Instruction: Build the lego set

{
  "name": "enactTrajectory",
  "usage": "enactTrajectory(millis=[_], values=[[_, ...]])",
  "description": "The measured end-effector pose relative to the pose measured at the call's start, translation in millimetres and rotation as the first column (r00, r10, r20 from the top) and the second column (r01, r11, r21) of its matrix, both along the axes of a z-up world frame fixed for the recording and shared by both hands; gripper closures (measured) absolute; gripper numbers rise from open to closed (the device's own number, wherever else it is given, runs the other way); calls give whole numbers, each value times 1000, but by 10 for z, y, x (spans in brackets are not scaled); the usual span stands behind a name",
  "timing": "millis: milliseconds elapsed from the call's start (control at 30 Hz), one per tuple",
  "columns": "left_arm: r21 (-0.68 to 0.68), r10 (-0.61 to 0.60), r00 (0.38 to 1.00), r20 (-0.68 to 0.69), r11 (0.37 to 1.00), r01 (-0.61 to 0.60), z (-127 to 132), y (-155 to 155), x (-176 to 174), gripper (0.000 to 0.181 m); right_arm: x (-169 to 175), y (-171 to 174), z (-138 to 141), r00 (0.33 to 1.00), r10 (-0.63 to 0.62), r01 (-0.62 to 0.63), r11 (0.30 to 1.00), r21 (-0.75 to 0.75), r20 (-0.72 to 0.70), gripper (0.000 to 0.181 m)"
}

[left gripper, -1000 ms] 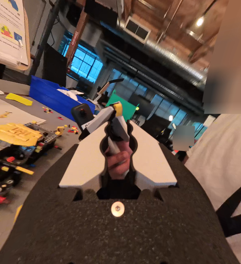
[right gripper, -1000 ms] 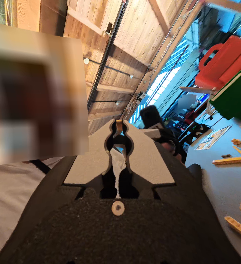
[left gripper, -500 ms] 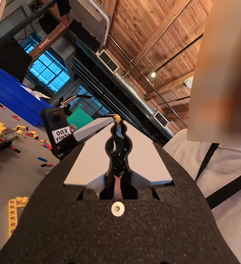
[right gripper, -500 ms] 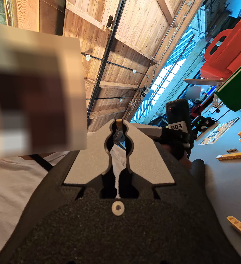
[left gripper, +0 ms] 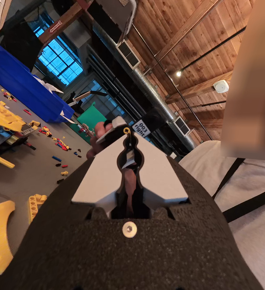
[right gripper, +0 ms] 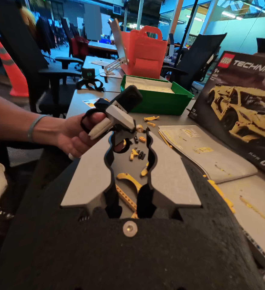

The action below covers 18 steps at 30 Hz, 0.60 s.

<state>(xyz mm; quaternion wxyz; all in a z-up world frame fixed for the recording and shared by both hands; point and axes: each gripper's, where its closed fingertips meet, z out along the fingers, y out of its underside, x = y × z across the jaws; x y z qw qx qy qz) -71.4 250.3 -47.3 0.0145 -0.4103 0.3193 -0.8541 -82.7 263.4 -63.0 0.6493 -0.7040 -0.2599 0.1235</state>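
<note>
The left gripper (left gripper: 129, 135) is held above the table (left gripper: 34, 169), nearer the camera than the green bin (left gripper: 91, 116), and is tilted up toward the wooden ceiling. Its jaws are closed on a small yellow piece (left gripper: 126, 130) pinched at the very tips. The piece's round end, with a cross-shaped hole, is turned toward the camera. The rest is hidden between the fingers, so its long axis cannot be told.

The right gripper (right gripper: 131, 135) is pointed down at the table, on the near side of the green bin, and its jaws are spread wide with nothing between them. Through the gap a long yellow beam (right gripper: 126, 198) is seen lying flat, its length running diagonally from the near right toward the far left. A curved yellow piece (right gripper: 128, 178) lies just beyond it.

A hand (right gripper: 75, 136) is wrapped around the left gripper's handle. The set's box (right gripper: 238, 109) is stood upright to the right of the green bin, with a booklet (right gripper: 199, 149) lying flat in front of it. A partly built yellow car (left gripper: 3, 122) rests to the left of the bin in the left wrist view.
</note>
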Motion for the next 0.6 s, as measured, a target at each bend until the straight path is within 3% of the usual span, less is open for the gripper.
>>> enactTrajectory(millis=[167,600], values=[[-12,-25,1000,0,1000,25,-18,-64,2,181,-1,-4,-31,992,-38,35,999,26,124,154],[11,-104,995,-3,994,104,-35,-213,-17,179,-10,-96,-64,982,-4,4,1000,-2,189,164]])
